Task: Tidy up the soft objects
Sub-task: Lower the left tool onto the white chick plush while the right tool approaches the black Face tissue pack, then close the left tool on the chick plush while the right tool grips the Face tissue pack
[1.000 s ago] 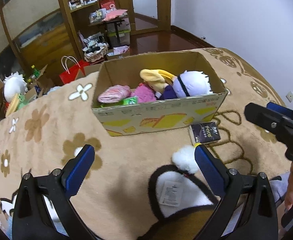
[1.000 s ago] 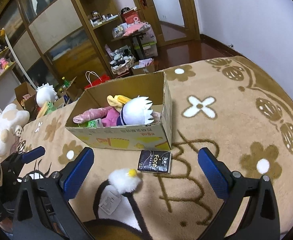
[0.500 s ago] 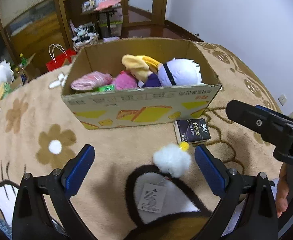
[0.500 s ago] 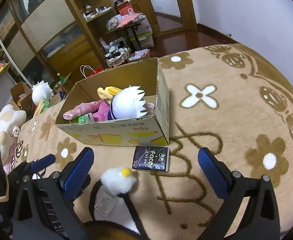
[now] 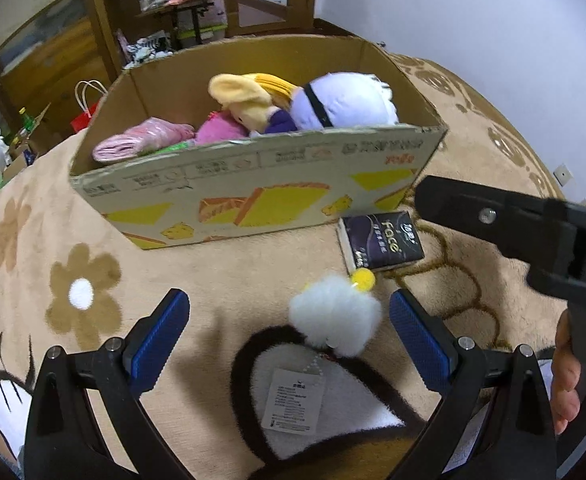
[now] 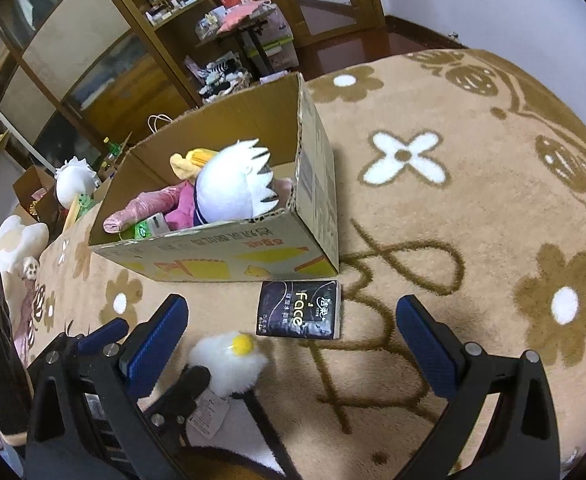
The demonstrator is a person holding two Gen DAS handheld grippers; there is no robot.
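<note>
A plush toy lies on the tan flowered carpet (image 5: 81,292), showing a dark-rimmed white ear with a tag (image 5: 293,400) and a white pom-pom (image 5: 335,320) with a yellow tip. My left gripper (image 5: 289,300) is open, and its blue pads stand either side of the pom-pom without touching it. A black tissue pack (image 6: 299,316) lies just past it, against the cardboard box (image 5: 253,184). The box holds a white and yellow plush (image 5: 345,100) and pink soft things (image 5: 145,140). My right gripper (image 6: 293,308) is open, low over the tissue pack and holding nothing.
One black finger (image 5: 493,216) of the right gripper crosses the left wrist view at right, with a hand (image 5: 569,376) below it. White plush toys (image 6: 13,244) sit off the carpet at left. A red bag (image 5: 85,120), shelves and a door lie behind the box.
Both grippers have moved forward and down toward the box. The pom-pom, previously beside the left gripper's right finger, now lies between its two fingers. Both stay open.
</note>
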